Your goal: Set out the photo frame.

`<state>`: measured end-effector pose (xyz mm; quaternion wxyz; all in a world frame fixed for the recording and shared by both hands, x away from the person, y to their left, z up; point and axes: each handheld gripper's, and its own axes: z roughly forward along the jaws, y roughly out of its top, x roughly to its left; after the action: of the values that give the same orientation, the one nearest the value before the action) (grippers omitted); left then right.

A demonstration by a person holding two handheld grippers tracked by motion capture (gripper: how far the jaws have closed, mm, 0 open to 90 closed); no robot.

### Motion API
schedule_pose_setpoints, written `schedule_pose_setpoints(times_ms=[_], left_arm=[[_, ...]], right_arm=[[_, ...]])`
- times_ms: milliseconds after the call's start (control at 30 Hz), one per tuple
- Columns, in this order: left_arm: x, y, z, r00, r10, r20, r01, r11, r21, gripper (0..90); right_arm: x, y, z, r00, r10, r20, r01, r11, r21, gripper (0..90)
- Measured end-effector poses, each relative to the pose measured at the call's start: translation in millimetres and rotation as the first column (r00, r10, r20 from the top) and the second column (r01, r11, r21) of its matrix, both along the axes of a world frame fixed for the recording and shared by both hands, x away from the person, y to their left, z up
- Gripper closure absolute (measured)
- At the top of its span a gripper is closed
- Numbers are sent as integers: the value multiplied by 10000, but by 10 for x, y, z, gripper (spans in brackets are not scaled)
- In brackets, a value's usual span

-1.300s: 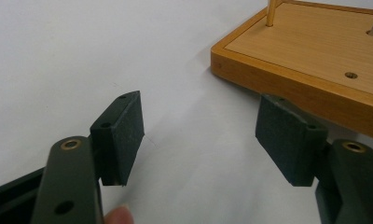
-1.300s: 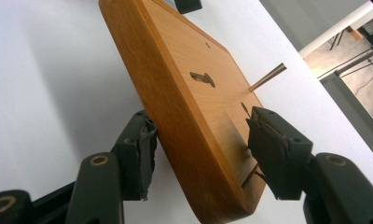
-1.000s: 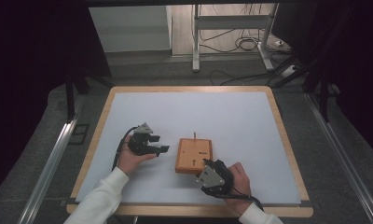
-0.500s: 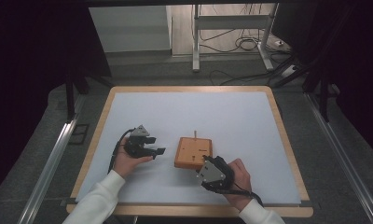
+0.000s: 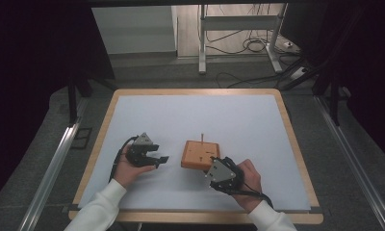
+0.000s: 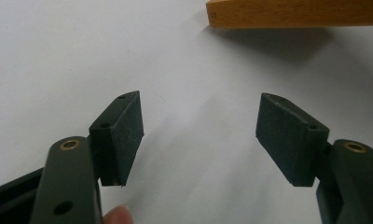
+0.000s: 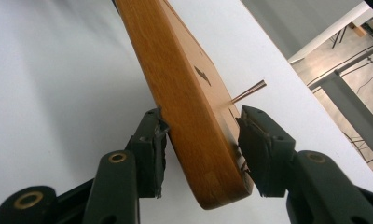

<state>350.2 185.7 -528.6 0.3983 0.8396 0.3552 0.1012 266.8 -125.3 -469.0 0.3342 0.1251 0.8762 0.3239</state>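
The wooden block [image 5: 200, 155] lies at the centre of the white surface [image 5: 195, 115]; stiff, fairly light, smooth-sided. The right tool [image 7: 201, 140] has been closing on its near corner, top and bottom. The left tool [image 6: 198, 130] hangs open, empty.

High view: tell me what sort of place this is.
Probably a lab or recording workspace: a wood-edged white table under dark screening, loose cables on the floor, and a metal stand behind it.

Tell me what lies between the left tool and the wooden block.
Nothing: just bare white table surface. In the left gripper view the open left tool points at the wooden block across a bare stretch, and the high view agrees.
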Motion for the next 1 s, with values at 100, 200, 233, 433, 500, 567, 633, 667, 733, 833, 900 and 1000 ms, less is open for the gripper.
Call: schedule_pose_setpoints(times_ms=[100, 200, 233, 433, 500, 567, 633, 667, 733, 833, 900, 1000], left_arm=[[3, -2, -7, 10000, -24, 23, 24, 9999, 115, 314], [-1, -4, -10, 10000, 17, -22, -17, 9999, 110, 312], [-1, -5, -10, 10000, 20, -18, -20, 9999, 115, 312], [2, -7, -20, 10000, 2, -80, -1, 9999, 151, 309], [3, -8, -23, 10000, 7, -86, -5, 9999, 165, 308], [8, -7, -28, 10000, -48, -71, 49, 9998, 214, 306], [9, -8, -32, 10000, -39, -81, 41, 9998, 206, 306], [7, -11, -38, 9999, 3, -147, 0, 9998, 193, 305], [9, -10, -41, 9999, -5, -144, 8, 9998, 215, 304], [12, -10, -47, 9998, -10, -200, 14, 9998, 220, 303], [13, -10, -51, 9998, -26, -211, 31, 9998, 221, 303], [14, -13, -57, 9997, -45, -227, 50, 9997, 236, 300]], right_arm=[[31, -4, 30, 10000, 40, -52, -40, 10000, 17, 539], [65, -10, 67, 10000, 17, -58, -17, 10000, 20, 554], [77, -13, 82, 10000, -2, -55, 2, 10000, 10, 559], [167, -27, 163, 9998, -4, -174, 5, 10000, 86, 580], [213, -28, 207, 9995, 32, -303, -30, 10000, 35, 588], [243, -28, 231, 9992, 96, -375, -95, 10000, 22, 592], [255, -27, 242, 9990, 96, -434, -94, 9999, 40, 596], [282, -27, 263, 9989, 113, -453, -111, 9999, 44, 604], [312, -32, 286, 9984, 136, -547, -131, 9999, 81, 608], [342, -35, 306, 9978, 138, -644, -129, 9998, 149, 612], [373, -38, 328, 9973, 141, -725, -126, 9997, 212, 616], [426, -32, 367, 9960, 187, -879, -169, 9996, 218, 625]])
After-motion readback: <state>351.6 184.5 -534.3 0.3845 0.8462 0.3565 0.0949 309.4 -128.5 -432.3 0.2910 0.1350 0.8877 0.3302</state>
